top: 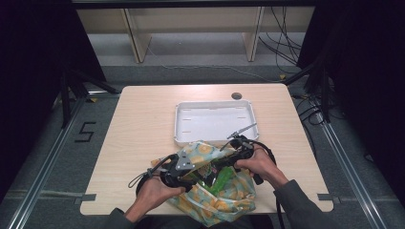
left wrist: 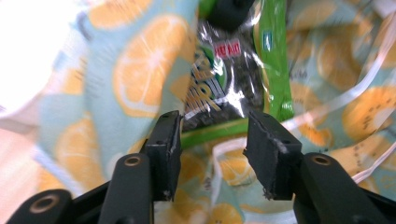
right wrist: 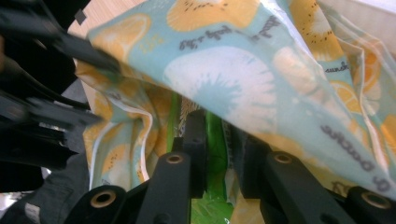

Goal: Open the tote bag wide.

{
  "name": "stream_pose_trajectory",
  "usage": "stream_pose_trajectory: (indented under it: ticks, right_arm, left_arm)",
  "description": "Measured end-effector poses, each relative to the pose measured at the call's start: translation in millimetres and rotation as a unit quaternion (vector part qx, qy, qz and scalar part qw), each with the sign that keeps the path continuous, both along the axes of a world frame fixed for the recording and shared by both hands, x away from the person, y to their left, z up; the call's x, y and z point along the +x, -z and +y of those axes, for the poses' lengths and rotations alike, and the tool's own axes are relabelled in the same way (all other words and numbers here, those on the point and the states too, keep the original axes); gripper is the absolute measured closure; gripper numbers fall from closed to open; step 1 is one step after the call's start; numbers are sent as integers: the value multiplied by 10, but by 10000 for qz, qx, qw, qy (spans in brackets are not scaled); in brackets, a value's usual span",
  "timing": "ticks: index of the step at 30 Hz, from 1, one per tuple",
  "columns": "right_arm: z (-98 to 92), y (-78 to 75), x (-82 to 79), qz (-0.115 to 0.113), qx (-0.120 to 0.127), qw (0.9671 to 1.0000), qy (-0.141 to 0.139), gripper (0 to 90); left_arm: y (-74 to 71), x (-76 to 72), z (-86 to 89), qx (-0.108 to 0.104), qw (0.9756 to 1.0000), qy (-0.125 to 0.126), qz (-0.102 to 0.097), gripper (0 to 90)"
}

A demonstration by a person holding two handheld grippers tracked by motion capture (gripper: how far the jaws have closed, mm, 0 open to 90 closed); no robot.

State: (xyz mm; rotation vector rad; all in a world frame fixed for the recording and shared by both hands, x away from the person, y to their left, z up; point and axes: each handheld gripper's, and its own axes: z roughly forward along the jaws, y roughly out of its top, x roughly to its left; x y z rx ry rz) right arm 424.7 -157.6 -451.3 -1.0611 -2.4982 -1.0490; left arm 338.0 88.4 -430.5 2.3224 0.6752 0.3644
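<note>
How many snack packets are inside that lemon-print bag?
1 that I can see: a green snack packet standing in the open mouth of the lemon-print bag at the table's near edge, between the two hands. Others may be hidden under the fabric.

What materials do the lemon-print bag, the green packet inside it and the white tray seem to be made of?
Lemon-print bag: probably a thin, matte cloth or coated fabric; it folds softly and has stitched-looking white edging.
Green packet: glossy plastic film; it shows sharp highlights and crinkles, with a clear window over dark contents.
White tray: looks like rigid moulded plastic, smooth and slightly matte, with an even raised rim.
</note>
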Motion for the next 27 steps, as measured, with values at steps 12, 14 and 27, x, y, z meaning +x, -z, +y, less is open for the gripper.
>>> stream_pose_trajectory:
  ticks: [12, 14, 27]
  right_arm:
    - [-10, -81, -77, -51, -224, 9996, -144, 780]
    - [-8, -95, -88, -186, -213, 9993, -231, 780]
    - [-33, -146, -162, -406, -331, 9979, -371, 780]
  left_arm:
    - [-136, 239, 55, 144, 9992, -195, -304, 436]
    - [-81, 252, 18, 205, 9994, -235, -154, 411]
    - [-14, 509, -13, 518, 9977, -277, -333, 891]
